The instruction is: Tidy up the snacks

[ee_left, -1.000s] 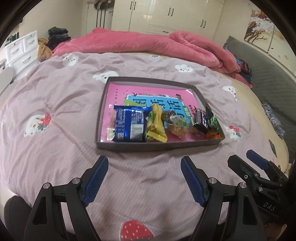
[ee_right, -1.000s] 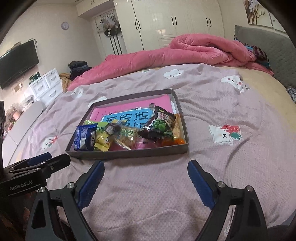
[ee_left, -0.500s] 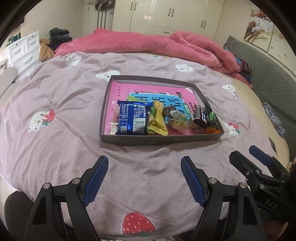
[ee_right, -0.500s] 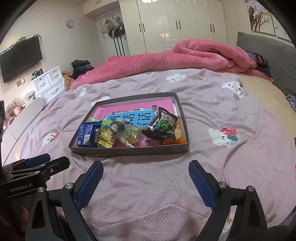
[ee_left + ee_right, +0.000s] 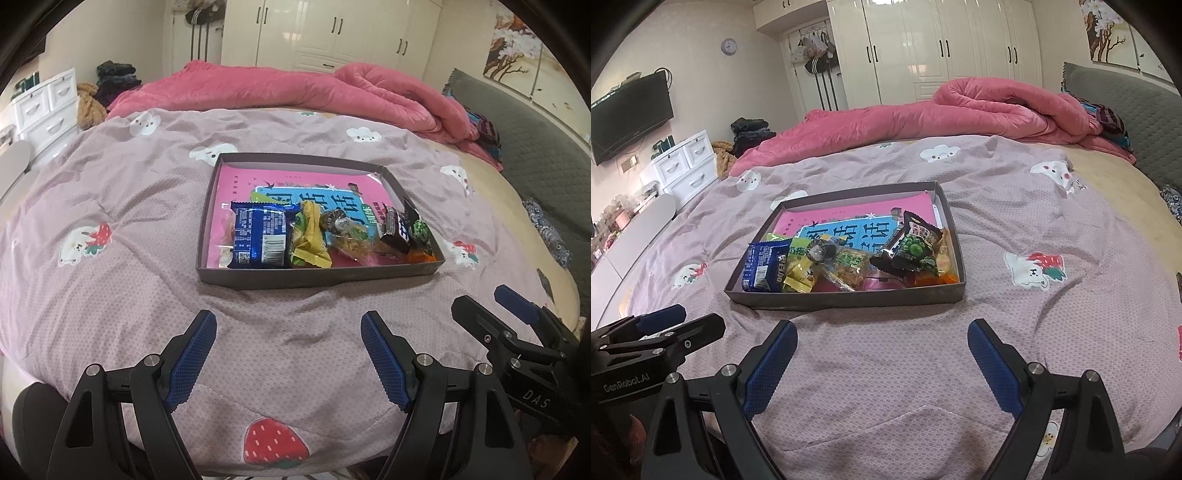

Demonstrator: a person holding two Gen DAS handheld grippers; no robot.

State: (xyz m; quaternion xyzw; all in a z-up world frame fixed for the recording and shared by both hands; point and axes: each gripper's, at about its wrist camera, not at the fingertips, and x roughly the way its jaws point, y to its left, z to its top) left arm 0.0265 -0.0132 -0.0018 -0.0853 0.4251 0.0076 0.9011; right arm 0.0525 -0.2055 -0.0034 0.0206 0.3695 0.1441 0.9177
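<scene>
A shallow grey box (image 5: 314, 277) (image 5: 849, 298) lies on the bed with a pink and blue book in its bottom. Several snacks lie along its near side: a blue wafer pack (image 5: 260, 236) (image 5: 762, 265), yellow packets (image 5: 310, 240) (image 5: 799, 269), a clear bag of snacks (image 5: 351, 236) (image 5: 849, 264), a dark chocolate (image 5: 397, 230) and a green pea packet (image 5: 918, 247). My left gripper (image 5: 288, 354) is open and empty above the bedspread, short of the box. My right gripper (image 5: 882, 360) is open and empty, also short of the box.
The bed has a mauve bedspread (image 5: 110, 206) with cartoon prints. A rolled pink duvet (image 5: 314, 92) lies along the far side. A grey headboard (image 5: 1126, 107) is at the right. White drawers (image 5: 687, 166) and wardrobes stand beyond.
Both grippers have drawn back and risen from the box, so it looks smaller and farther. Both stay open. The snacks have not moved.
</scene>
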